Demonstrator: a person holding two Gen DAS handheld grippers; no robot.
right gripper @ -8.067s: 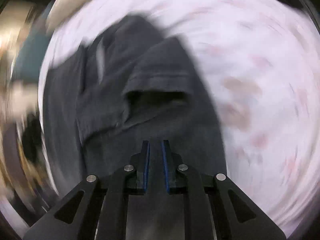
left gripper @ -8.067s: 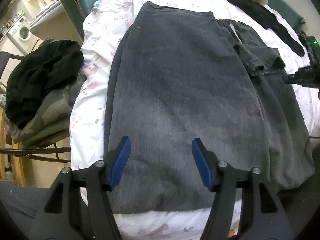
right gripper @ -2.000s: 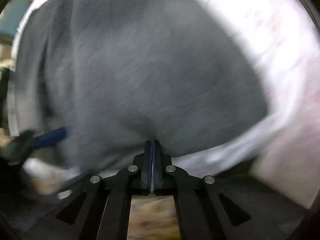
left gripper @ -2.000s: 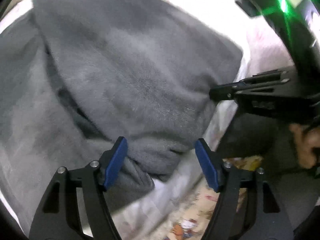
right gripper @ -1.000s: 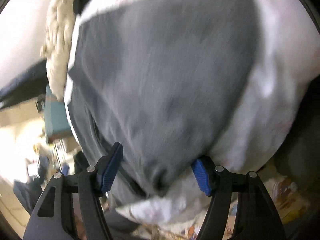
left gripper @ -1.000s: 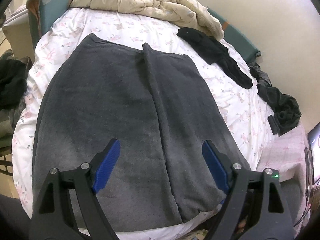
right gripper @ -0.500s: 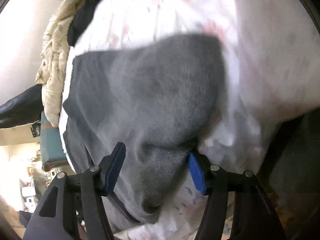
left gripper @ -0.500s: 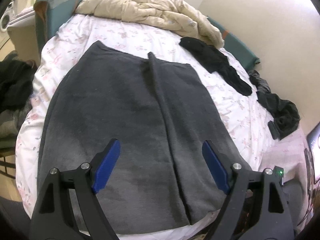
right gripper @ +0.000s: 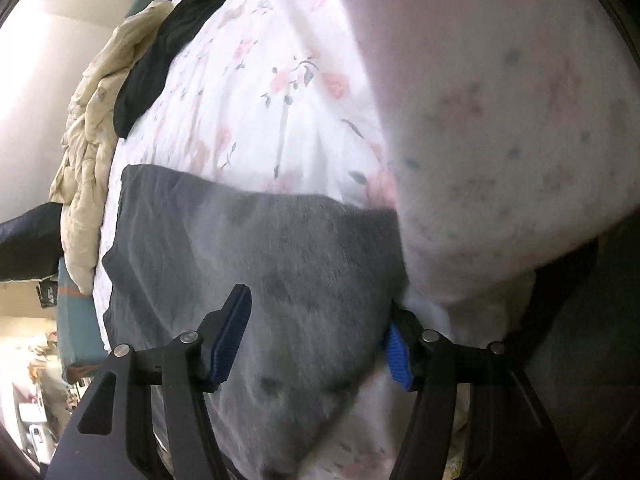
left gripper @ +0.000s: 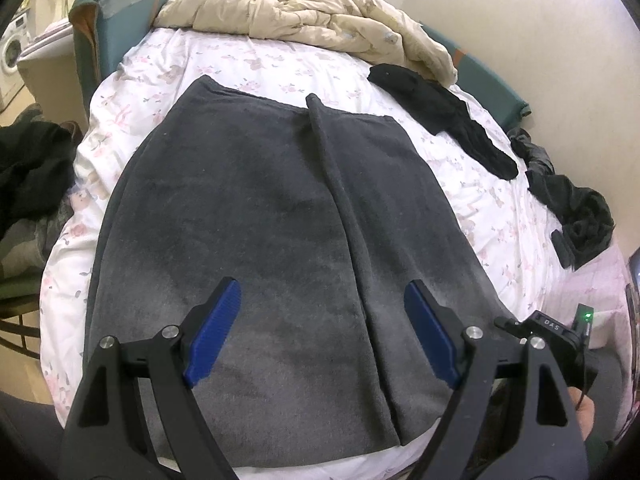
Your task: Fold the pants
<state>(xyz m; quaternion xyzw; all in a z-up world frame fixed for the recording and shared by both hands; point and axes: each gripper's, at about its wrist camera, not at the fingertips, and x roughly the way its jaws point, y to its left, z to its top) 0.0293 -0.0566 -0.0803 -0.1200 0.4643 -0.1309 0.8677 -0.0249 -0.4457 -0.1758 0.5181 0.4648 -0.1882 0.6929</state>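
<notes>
Pants (left gripper: pixel 256 216) lay flat on the bed (left gripper: pixel 240 64), legs together, ready to fold; left gripper (left gripper: pixel 320 336) hung wide open and empty above, right gripper (right gripper: pixel 312 340) straddled the near corner, partly open, gripping nothing.

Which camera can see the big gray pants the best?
The left wrist view. It shows almost all of the gray pants spread flat on the flowery bed sheet, with one long fold line down the middle. The right wrist view is very close and blurry, and shows only one corner of the pants.
</notes>
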